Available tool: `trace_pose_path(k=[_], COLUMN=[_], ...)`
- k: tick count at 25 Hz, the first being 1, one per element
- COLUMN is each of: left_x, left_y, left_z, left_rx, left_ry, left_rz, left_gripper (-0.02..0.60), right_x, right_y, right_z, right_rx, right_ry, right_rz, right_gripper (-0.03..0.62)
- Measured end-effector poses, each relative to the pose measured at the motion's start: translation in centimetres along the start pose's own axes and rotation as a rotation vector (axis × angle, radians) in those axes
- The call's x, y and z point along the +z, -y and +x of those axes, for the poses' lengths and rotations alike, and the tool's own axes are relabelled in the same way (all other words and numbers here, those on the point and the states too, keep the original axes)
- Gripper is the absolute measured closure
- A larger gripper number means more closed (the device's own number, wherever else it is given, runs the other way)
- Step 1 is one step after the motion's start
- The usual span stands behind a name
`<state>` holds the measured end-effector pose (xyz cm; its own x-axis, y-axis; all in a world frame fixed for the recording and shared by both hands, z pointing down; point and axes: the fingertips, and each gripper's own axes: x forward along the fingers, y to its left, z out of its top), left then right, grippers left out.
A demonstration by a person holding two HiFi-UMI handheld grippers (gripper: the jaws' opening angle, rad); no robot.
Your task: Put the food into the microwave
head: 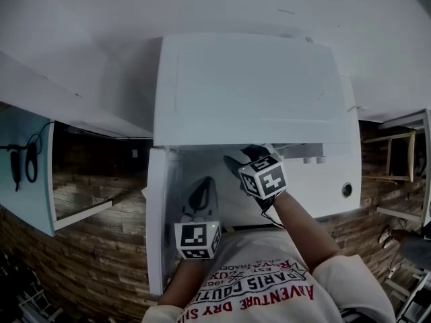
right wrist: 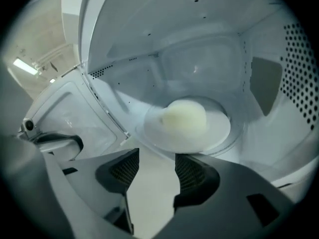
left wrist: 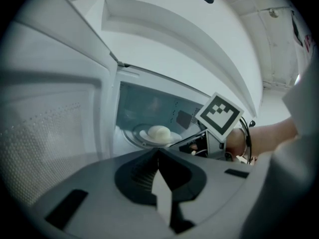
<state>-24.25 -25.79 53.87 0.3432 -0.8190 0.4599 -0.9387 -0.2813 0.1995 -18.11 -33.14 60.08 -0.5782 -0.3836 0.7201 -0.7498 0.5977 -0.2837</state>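
- Microwave [head: 249, 86]: white; its door [head: 156, 214] stands open at 7 o'clock of the body in the head view.
- Pale round bun [right wrist: 184, 117]: lies on a white plate [right wrist: 219, 126] on the floor inside the cavity. It is at 12 to 1 o'clock of the right jaws and apart from them.
- Right gripper [right wrist: 157, 158]: sits at the cavity mouth with the fingers spread. Only the bare cavity floor shows between them.
- Left gripper [left wrist: 158, 156]: fingers pressed together with nothing pinched. It is beside the open door, at 7 o'clock of the right gripper in the head view.
- From the left gripper view, the bun is at 12 o'clock and the right gripper's marker cube [left wrist: 219, 114] at 2 o'clock.
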Motion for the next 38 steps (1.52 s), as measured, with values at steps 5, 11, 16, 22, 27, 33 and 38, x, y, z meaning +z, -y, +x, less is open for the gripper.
trace_pose_path(k=[5, 11, 16, 22, 27, 33, 38], left_x=[0.0, 0.1, 0.4, 2.3, 5.6, 11.2, 14.3], left_y=[0.1, 0.2, 0.2, 1.4, 2.8, 5.5, 7.5], left_z=[-0.1, 0.0, -0.2, -0.5, -0.9, -2.7, -4.5], left_rx=[-0.001, -0.004, -0.001, -0.008, -0.012, -0.045, -0.081], left_ry=[0.003, 0.005, 0.010, 0.044, 0.108, 0.234, 0.315], left_rz=[-0.008, -0.006, -0.006, 0.025, 0.086, 0.176, 0.243], left_gripper=[0.575, 0.575, 0.575, 0.575, 0.575, 0.575, 0.575], right_x=[-2.3, -2.5, -2.2, -0.5, 1.3, 5.3, 7.5], right_y=[0.1, 0.2, -1.2, -2.0, -3.7, -4.8, -4.9], right_z=[0.4, 0.4, -0.7, -5.1, -9.6, -16.3, -20.6], right_rx=[0.009, 0.013, 0.045, -0.022, 0.010, -0.094, -0.223], right_ry=[-0.155, -0.180, -0.136, 0.028, 0.175, 0.444, 0.602], right_rz=[-0.053, -0.067, -0.099, -0.102, -0.114, -0.171, -0.237], right_gripper=[0.362, 0.372, 0.379, 0.574, 0.582, 0.582, 0.582])
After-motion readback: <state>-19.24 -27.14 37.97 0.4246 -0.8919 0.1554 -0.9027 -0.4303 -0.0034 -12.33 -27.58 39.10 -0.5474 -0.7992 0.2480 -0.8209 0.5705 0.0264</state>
